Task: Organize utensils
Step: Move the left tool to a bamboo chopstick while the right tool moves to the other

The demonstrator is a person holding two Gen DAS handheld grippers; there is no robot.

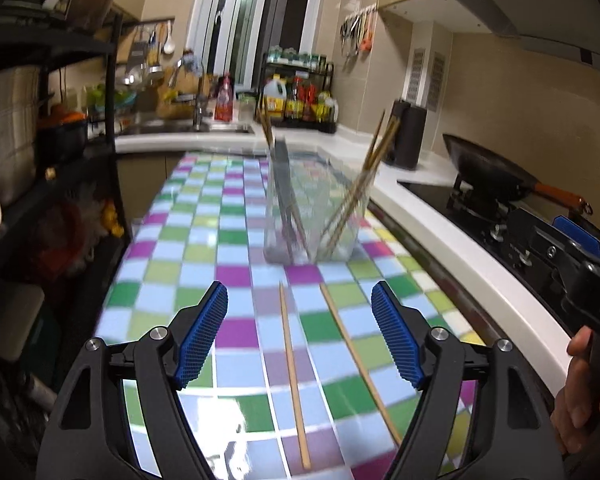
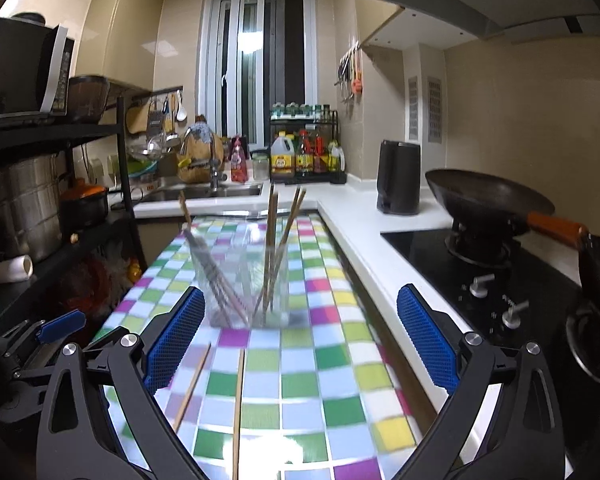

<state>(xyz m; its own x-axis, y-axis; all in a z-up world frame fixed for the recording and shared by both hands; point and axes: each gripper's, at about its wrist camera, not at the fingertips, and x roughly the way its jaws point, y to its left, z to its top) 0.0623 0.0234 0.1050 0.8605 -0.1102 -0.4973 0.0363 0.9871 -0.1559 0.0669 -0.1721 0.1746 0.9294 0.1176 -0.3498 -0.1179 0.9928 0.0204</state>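
Observation:
A clear container (image 1: 312,208) stands upright on the checkered table (image 1: 188,240), holding several wooden chopsticks and dark utensils. Two loose chopsticks (image 1: 294,380) (image 1: 360,360) lie flat on the table in front of it. My left gripper (image 1: 299,300) hovers open above them, nothing touching its blue pads. In the right wrist view the same container (image 2: 246,280) and the two loose chopsticks (image 2: 192,388) (image 2: 238,408) show, the chopsticks low and left. My right gripper (image 2: 300,296) is open wide and holds nothing. A hand (image 1: 580,380) carries it at the right edge of the left wrist view.
A white counter (image 2: 364,240) runs along the table's right side, with a black kettle (image 2: 398,178), a hob and a wok (image 2: 488,200). A black shelf rack (image 2: 60,208) with pots stands on the left. A sink (image 2: 204,192) and bottles lie beyond.

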